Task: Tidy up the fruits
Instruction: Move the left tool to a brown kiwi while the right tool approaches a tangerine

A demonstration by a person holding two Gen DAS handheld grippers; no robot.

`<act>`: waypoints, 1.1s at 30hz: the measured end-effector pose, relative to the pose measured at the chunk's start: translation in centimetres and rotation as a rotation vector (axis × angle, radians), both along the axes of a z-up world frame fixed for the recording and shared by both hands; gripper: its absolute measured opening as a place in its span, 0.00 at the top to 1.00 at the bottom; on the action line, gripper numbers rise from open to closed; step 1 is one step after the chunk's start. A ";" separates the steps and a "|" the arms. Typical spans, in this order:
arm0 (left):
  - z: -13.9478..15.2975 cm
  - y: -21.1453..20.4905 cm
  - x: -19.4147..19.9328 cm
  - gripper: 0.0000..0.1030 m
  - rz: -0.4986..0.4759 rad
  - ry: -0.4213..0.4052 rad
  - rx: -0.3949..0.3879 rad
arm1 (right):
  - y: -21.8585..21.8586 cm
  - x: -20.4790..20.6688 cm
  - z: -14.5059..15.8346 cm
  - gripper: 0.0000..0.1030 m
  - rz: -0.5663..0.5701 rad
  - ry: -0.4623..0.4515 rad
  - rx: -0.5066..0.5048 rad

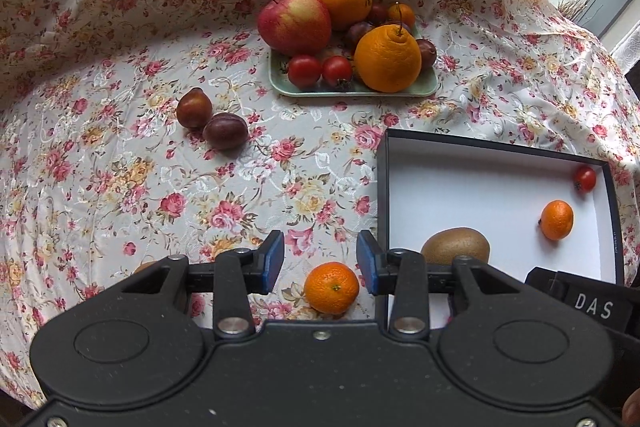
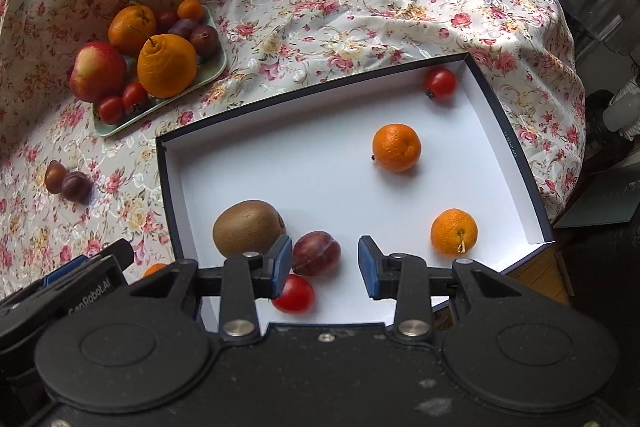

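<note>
Left tongs stand wide above a mandarin at the lower centre of the frame, beside the box. Right tongs stand wide, empty, over the plum. Risk: off-centre closing rolls the mandarin across the cloth-covered counter

Both wrist views look down close over the tablecloth, sharing the box and tray.

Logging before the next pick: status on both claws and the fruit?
Left claw open over mandarin on floral cloth, beside box. Right claw open, empty, over box; plum below. Nothing in the way.
</note>
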State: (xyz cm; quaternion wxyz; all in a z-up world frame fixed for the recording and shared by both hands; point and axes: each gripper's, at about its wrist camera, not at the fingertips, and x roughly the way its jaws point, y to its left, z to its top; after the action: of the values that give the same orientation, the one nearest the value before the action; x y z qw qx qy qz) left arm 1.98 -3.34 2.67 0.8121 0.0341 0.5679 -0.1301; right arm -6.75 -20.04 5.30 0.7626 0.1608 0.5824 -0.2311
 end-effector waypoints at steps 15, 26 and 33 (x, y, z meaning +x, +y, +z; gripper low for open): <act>-0.5 7.7 1.6 0.52 0.107 0.017 0.061 | 7.4 2.9 -1.5 0.62 0.120 0.054 0.261; -0.3 13.3 3.1 0.52 0.219 0.028 0.066 | 11.8 4.5 -2.6 0.62 0.153 0.072 0.274; -0.2 16.0 3.7 0.52 0.269 0.046 0.043 | 14.0 5.4 -3.4 0.62 0.188 0.107 0.265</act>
State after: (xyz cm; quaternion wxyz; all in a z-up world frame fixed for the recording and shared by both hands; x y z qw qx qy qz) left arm 5.66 12.69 2.52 0.8081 -0.0281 0.5883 -0.0085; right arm -1.35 -6.03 1.94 0.7210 0.1923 0.6599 -0.0881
